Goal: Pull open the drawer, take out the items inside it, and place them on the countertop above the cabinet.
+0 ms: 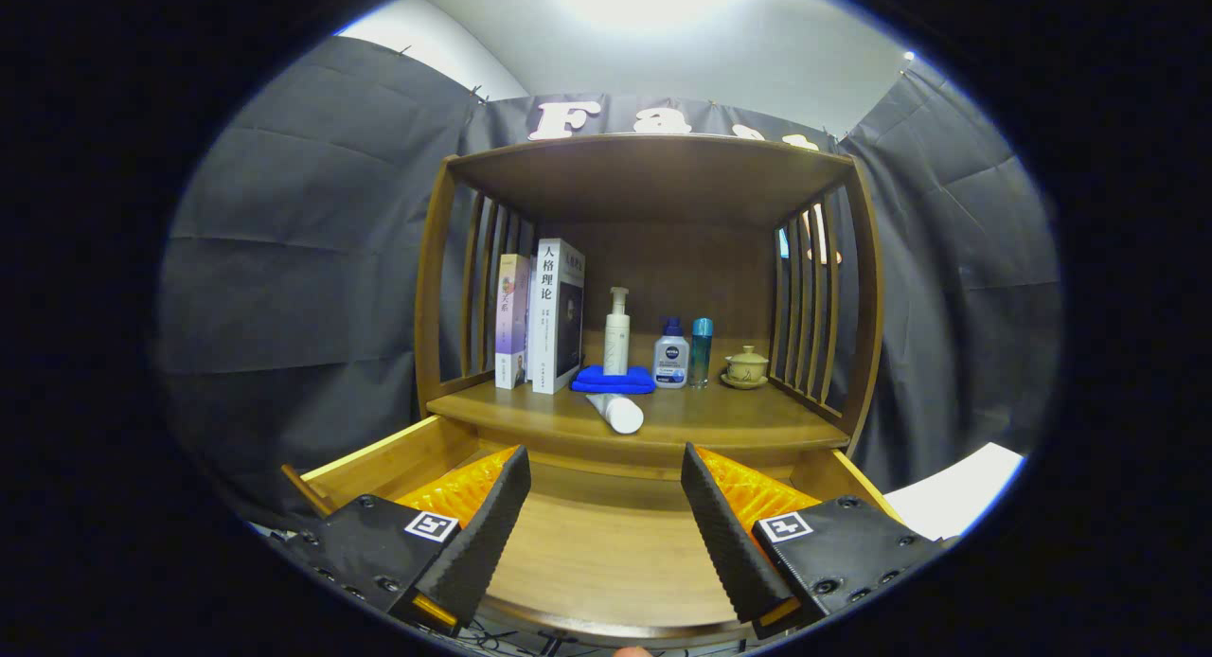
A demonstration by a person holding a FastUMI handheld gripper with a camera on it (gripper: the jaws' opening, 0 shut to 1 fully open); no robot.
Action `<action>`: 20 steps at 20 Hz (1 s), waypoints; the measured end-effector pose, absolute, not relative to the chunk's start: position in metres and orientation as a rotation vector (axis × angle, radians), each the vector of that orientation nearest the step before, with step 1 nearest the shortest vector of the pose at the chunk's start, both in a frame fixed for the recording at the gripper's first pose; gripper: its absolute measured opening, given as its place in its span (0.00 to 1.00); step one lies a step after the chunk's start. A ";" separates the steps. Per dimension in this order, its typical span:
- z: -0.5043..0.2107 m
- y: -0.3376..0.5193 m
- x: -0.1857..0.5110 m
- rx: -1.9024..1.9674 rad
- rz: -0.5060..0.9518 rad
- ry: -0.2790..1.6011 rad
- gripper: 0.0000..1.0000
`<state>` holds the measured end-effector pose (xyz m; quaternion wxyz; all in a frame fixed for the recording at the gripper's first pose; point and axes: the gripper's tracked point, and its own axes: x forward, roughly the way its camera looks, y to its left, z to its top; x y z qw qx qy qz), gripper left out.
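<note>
The wooden drawer (606, 553) stands pulled open under the cabinet's countertop (720, 416); its bare wood floor shows between my fingers. My gripper (606, 543) hovers over the drawer, open, with nothing between its fingers. A white tube (615, 413) lies on its side on the countertop near the front edge, beyond the fingers. Behind it a folded blue cloth (614, 380) lies flat with a white pump bottle (616, 332) standing at it.
On the countertop stand two books (542, 318) at the left, a small white-and-blue bottle (671, 354), a teal bottle (701, 351) and a lidded ceramic cup (746, 365) at the right. Slatted side walls and a top shelf enclose it. A white sheet (956, 491) lies right of the drawer.
</note>
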<state>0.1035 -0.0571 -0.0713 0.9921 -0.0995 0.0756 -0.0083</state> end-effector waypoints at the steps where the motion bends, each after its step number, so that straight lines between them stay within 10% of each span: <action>1: -0.074 -0.056 0.097 -0.195 -0.013 0.147 0.99; 20: -0.158 -0.048 -0.004 -0.199 -0.023 0.163 0.99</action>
